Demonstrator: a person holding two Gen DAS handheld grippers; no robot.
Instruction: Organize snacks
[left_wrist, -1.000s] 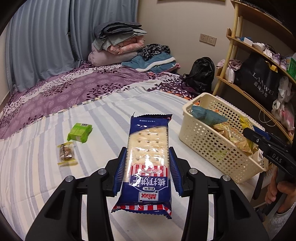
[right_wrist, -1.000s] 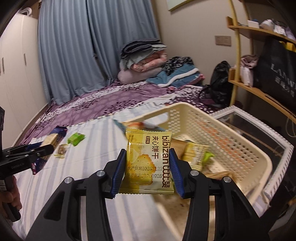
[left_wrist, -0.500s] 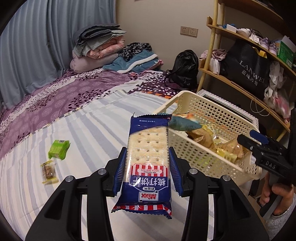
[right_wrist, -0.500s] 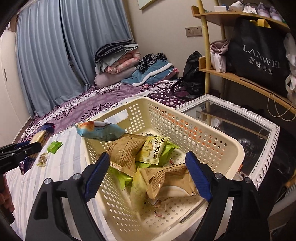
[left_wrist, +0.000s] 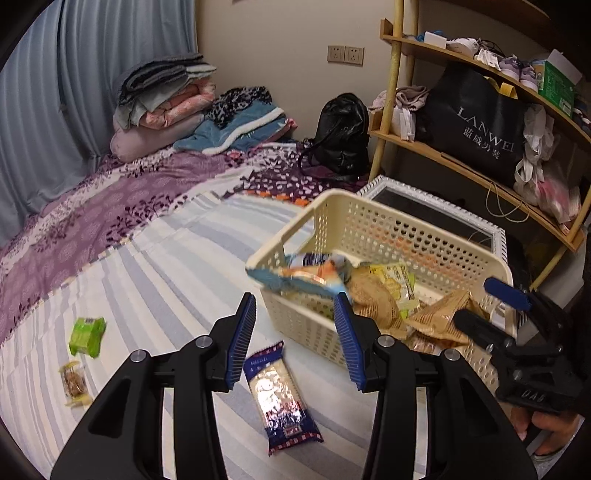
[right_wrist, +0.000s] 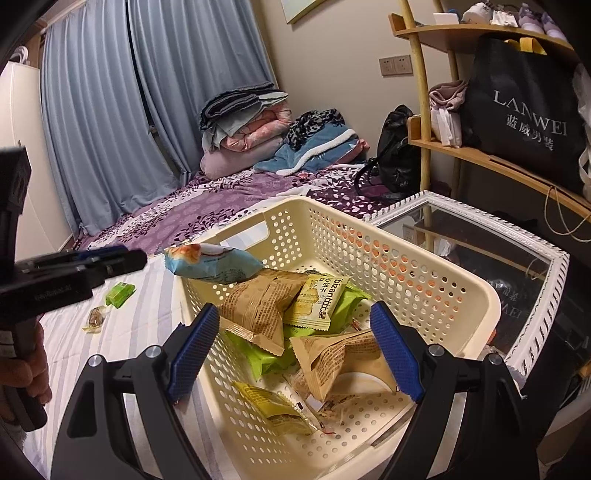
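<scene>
A cream perforated basket (left_wrist: 373, 225) (right_wrist: 424, 266) stands on the striped bed and holds several snack packets, among them a yellow biscuit pack (right_wrist: 317, 302) and a light blue bag (right_wrist: 212, 263) resting on its rim. My left gripper (left_wrist: 297, 336) is open and empty above the bed. A blue soda cracker pack (left_wrist: 279, 397) lies on the sheet below it, just left of the basket. My right gripper (right_wrist: 291, 352) is open and empty over the basket. A green packet (left_wrist: 86, 336) (right_wrist: 119, 294) and a small clear-wrapped snack (left_wrist: 75, 382) (right_wrist: 94, 318) lie further left.
A white-framed glass table (right_wrist: 491, 236) stands right of the basket, with a wooden shelf (left_wrist: 461, 162) and black bag behind. Folded blankets (left_wrist: 166, 96) and a black backpack (left_wrist: 341, 133) sit at the bed's far end. Blue curtains hang at the left.
My left gripper opened and the blue cracker pack dropped onto the sheet beside the basket. My right gripper let go of the yellow biscuit pack, which now lies in the basket.
</scene>
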